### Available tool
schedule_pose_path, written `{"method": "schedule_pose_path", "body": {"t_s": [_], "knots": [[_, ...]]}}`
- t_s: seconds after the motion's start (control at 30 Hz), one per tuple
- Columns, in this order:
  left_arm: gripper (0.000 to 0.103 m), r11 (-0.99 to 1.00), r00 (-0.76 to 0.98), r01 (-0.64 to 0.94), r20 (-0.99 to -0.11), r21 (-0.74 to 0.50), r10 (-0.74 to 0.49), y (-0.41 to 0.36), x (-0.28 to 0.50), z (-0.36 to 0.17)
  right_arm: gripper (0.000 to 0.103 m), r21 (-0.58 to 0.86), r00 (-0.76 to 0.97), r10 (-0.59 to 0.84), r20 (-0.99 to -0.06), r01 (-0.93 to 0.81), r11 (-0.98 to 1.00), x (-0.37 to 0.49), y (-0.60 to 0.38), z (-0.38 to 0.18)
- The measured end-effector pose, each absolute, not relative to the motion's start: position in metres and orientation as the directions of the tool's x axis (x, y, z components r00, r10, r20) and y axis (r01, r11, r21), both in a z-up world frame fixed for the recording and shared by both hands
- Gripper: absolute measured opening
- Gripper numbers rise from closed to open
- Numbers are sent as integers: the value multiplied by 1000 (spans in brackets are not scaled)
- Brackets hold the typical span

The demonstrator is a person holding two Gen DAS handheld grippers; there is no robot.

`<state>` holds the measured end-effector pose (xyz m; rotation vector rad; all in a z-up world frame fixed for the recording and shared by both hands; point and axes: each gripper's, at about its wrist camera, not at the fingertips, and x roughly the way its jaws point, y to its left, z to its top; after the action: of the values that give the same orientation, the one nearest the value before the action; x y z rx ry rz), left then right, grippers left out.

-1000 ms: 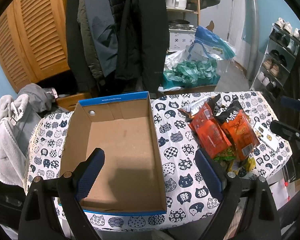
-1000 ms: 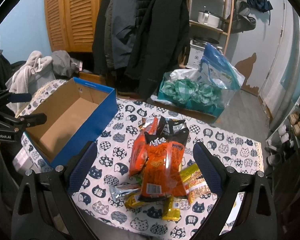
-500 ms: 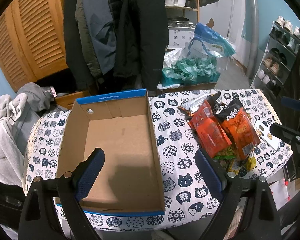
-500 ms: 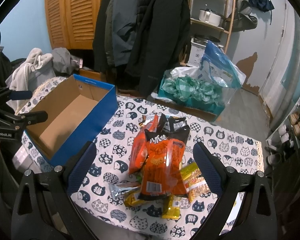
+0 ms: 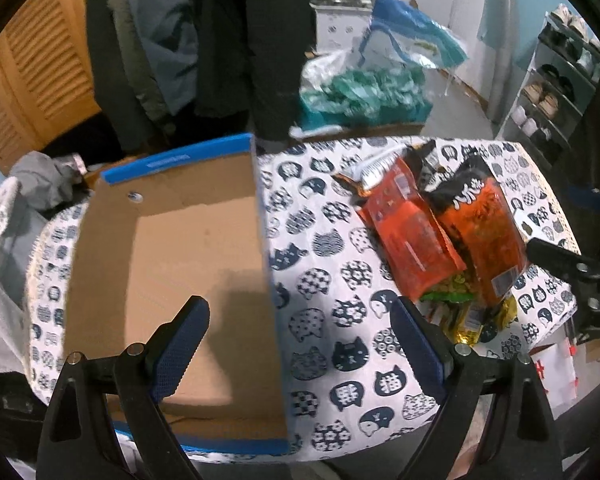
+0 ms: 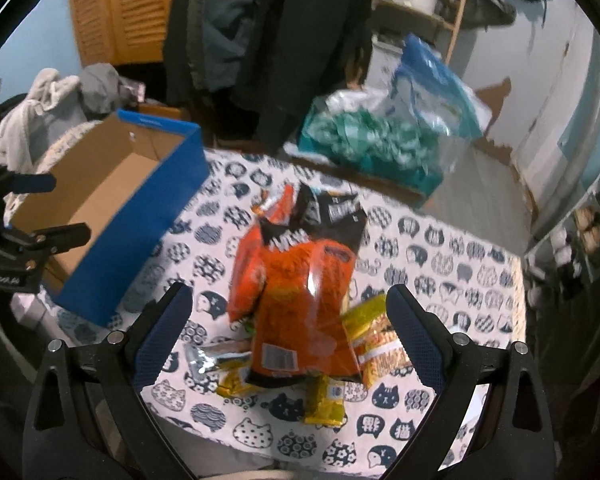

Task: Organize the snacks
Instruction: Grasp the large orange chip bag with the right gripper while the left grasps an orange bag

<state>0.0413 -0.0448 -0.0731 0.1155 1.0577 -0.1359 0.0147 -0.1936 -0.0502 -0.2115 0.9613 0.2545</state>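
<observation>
Orange crisp bag (image 6: 300, 304) is lying atop the pile, probably light, crinkly and slippery; right gripper (image 6: 288, 336) is hovering wide-jawed, best pinching its sealed edge.

Both cameras look down from above the near edge of the table (image 5: 324, 280), the left one over the box (image 5: 172, 264), the right one over the snacks (image 6: 300, 296), and both show both.

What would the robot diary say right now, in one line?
left gripper: open, above box | right gripper: open, over snack pile | box: empty
</observation>
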Motion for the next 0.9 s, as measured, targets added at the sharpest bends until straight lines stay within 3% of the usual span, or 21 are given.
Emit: {"method": "schedule_pose_path", "body": {"t_s": [0.37, 0.77, 0.8, 0.87, 0.9], "knots": [[93, 982, 416, 187, -908, 27, -54, -66, 67, -100, 96, -36, 420, 69, -905, -239, 970, 53, -207, -109], [93, 981, 357, 193, -933, 19, -52, -78, 84, -123, 96, -17, 375, 81, -924, -250, 968, 73, -208, -136], [93, 981, 353, 191, -934, 15, -54, -79, 85, -124, 94, -9, 367, 87, -926, -252, 968, 74, -209, -139], [93, 982, 348, 188, -935, -1, -68, -81, 88, -124, 71, 24, 349, 120, -929, -268, 963, 72, -210, -142], [93, 983, 346, 184, -935, -10, -74, -82, 89, -124, 69, 29, 345, 125, -930, -271, 962, 72, -211, -143]]}}
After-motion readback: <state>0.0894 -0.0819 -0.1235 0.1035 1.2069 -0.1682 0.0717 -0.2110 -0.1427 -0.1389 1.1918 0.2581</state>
